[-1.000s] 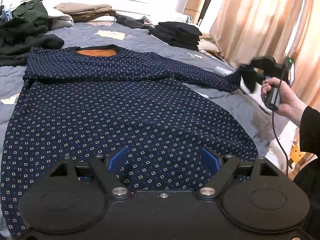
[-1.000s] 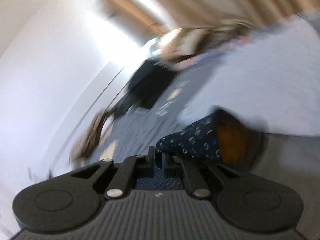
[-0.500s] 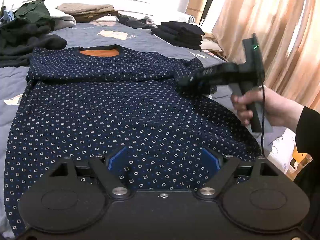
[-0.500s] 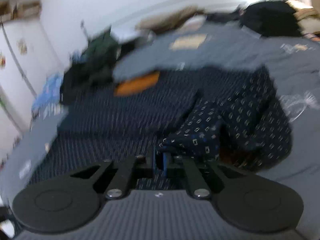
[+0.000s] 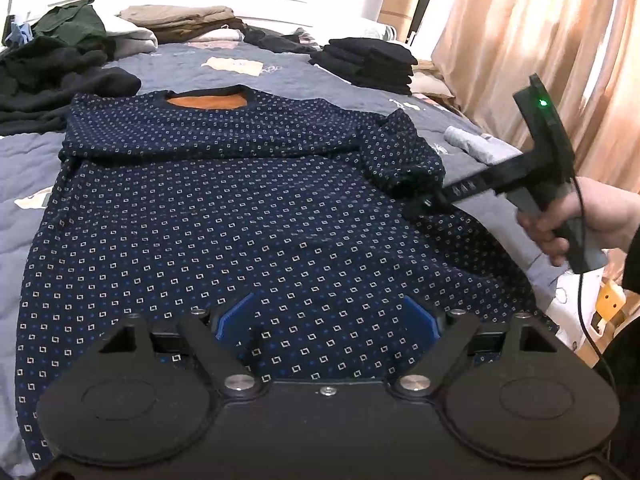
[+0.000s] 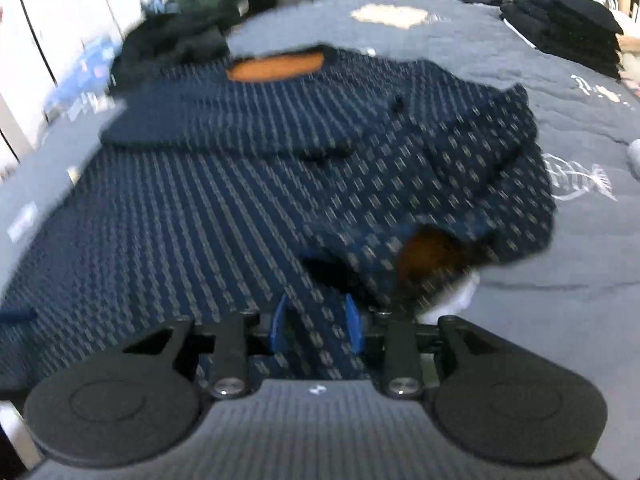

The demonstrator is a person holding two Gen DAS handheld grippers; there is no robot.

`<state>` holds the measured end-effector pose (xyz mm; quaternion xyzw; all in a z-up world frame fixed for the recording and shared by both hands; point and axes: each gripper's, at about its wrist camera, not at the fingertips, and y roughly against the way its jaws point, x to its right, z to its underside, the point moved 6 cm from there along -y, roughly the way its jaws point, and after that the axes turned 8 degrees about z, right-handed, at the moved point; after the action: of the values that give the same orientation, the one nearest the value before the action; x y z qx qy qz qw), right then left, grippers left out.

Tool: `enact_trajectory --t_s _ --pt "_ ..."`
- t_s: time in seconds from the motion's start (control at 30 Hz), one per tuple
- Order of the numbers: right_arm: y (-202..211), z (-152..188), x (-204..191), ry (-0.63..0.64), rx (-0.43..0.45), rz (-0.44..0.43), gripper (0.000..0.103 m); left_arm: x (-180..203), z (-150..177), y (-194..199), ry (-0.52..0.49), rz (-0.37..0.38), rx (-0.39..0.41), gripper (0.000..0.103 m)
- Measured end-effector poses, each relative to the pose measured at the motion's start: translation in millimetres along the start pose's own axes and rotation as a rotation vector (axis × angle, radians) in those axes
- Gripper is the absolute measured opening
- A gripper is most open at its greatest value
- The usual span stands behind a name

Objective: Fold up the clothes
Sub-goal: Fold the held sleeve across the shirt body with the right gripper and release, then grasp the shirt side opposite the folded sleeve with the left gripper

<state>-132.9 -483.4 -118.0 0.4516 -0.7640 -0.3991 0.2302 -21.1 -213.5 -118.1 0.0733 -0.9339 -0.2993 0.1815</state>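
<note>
- Two sleeves need to end up crossed flat over the chest, and the sleeve on the left of the view [image 5: 200, 140] already lies that way, as a neat band under the neckline [image 5: 206, 101].
- At the near hem the left gripper [image 5: 328, 318] hovers with its jaws spread wide and nothing between them. It could press the hem down so the cloth does not drag.
- Spread face-up on the bed [image 5: 280, 76], the sweater [image 5: 240, 220] is navy with small pale squares and an orange lining at the neck. Its body lies smooth, hem nearest the camera.
- Further right, the other sleeve [image 5: 400, 156] sits in a loose hump on the shoulder, its cuff turned so the orange inside shows. It wants pulling out straight across the chest and laying level with the first (a bunched sleeve makes a lumpy fold later).
- Beside that hump is the right gripper [image 6: 317, 328], held by a hand [image 5: 592, 220]. Its jaws stand apart, and the cloth seen between them looks like the sweater's body beneath, though the picture is blurred, so I judge the cuff is not pinched.
</note>
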Motion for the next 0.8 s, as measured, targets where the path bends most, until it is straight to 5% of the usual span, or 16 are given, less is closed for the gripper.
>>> enact_trajectory --t_s 0.5,0.67,0.8 --pt "50 -26 88 -0.435 0.217 -0.026 0.031 23 -4 -13 -0.082 -0.035 0.008 0.079" --pt "55 -33 111 -0.542 0.27 -0.048 0.032 46 -26 -40 -0.186 -0.06 0.01 0.079" --pt "56 -34 124 -0.593 0.289 -0.055 0.037 74 -49 -74 -0.373 -0.116 0.033 0.079"
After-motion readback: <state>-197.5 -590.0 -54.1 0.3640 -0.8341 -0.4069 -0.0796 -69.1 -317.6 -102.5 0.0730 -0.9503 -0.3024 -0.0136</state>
